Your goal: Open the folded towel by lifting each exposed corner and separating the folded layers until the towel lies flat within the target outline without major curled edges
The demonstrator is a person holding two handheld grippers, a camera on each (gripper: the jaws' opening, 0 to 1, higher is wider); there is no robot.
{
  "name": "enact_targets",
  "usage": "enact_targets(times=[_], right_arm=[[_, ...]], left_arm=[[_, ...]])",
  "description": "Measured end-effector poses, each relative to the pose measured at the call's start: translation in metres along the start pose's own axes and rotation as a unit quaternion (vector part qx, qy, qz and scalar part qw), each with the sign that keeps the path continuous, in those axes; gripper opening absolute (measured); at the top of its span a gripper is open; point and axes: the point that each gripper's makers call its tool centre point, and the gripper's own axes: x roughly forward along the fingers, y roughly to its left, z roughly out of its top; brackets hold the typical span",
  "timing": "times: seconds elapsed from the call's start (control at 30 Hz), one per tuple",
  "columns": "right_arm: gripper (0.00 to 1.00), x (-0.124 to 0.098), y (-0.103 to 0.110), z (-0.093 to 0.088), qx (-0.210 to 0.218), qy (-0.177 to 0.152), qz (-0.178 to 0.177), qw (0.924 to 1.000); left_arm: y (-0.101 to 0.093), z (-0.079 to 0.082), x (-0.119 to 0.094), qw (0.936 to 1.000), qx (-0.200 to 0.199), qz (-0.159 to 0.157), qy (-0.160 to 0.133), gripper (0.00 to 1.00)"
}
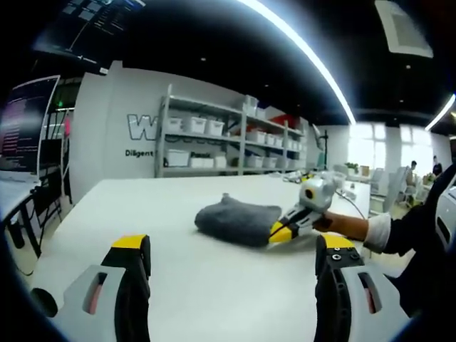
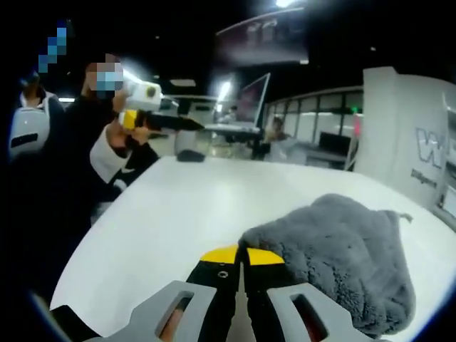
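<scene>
My left gripper (image 1: 231,265) hangs over the table (image 1: 171,214), jaws wide apart, the towel (image 1: 237,221) ahead. My right gripper (image 2: 241,258) has its jaws pressed together at the towel's edge.

Setting: open-plan office or lab; metal shelving (image 1: 235,139) of white bins, monitors (image 1: 25,125), strip ceiling lights (image 1: 299,50), white table (image 1: 178,214)

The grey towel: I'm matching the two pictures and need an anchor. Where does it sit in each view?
Left gripper view: grey towel lies right of centre on the white table, the right gripper at its right edge.
Right gripper view: grey towel sits lower right, its near edge at the right gripper, jaws together.
Shared landmark: the white wall with large lettering.
</scene>
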Motion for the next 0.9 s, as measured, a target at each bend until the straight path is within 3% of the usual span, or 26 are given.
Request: enact_targets(times=[0.37,0.8,0.9], right_arm=[[0.00,0.010,0.003,0.004,-0.023,-0.009,-0.007,0.9997],[0.00,0.015,0.004,0.007,-0.025,-0.013,-0.008,0.9996],[0.00,0.016,0.004,0.008,-0.026,-0.014,-0.008,0.9995]], left_arm=[[0.010,0.000,-0.004,0.9999,-0.007,0.011,-0.002,0.94],[-0.001,-0.002,0.000,0.9999,0.010,0.000,0.011,0.93],[0.004,0.003,-0.001,0.9999,0.008,0.012,-0.008,0.92]])
